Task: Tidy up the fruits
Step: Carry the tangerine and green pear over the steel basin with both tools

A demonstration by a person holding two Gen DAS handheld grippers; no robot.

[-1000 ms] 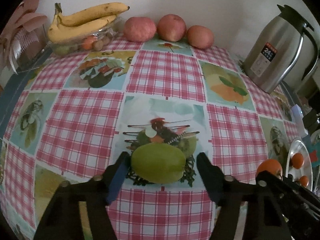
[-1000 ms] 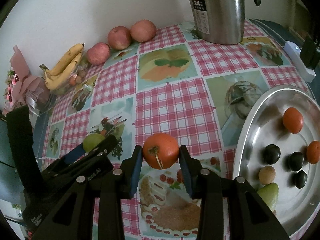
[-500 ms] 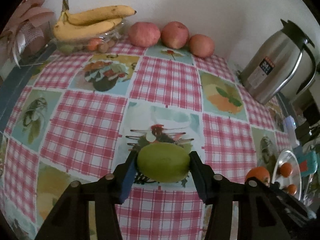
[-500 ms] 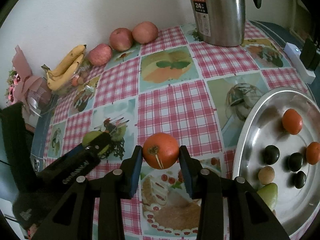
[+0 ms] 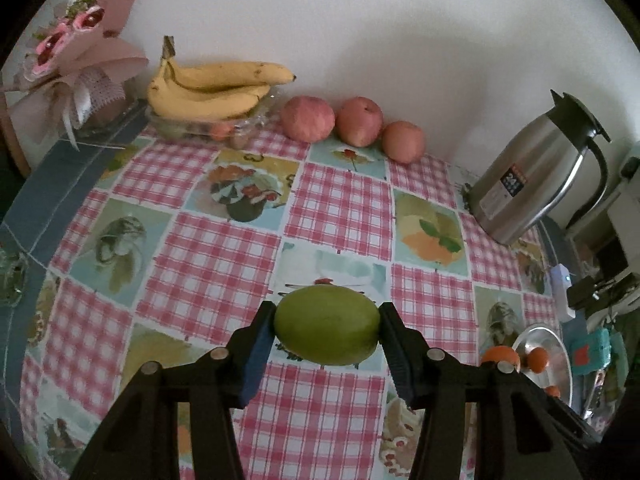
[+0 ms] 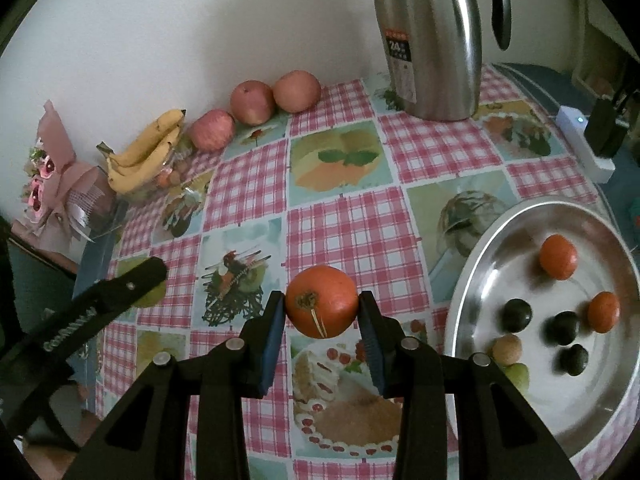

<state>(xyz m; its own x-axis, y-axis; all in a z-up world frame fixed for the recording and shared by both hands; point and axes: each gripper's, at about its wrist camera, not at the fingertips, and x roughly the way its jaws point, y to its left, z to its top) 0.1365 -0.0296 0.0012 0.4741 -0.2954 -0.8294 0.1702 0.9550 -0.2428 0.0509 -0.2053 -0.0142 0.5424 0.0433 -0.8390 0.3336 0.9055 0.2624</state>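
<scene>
Setting: counter [image 5: 340, 208] under a pink-checked cloth with picture squares, against a white wall.
Left gripper [image 5: 327, 326]: jaws pinching a green oval fruit [image 5: 327, 325] across its length, held clear above the cloth.
Right gripper [image 6: 322, 307]: jaws pinching an orange fruit [image 6: 322, 307], stem end toward the camera.
Steel tray [image 6: 480, 272]: at right, already holding small orange, dark and pale fruits; likely where both go.
Back wall: bananas [image 5: 208, 90], three apples [image 5: 358, 120], steel jug [image 6: 428, 36].

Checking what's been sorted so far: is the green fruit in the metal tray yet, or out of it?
Out. The green fruit is clamped in the left claw above the tablecloth, apart from the metal tray.
</scene>
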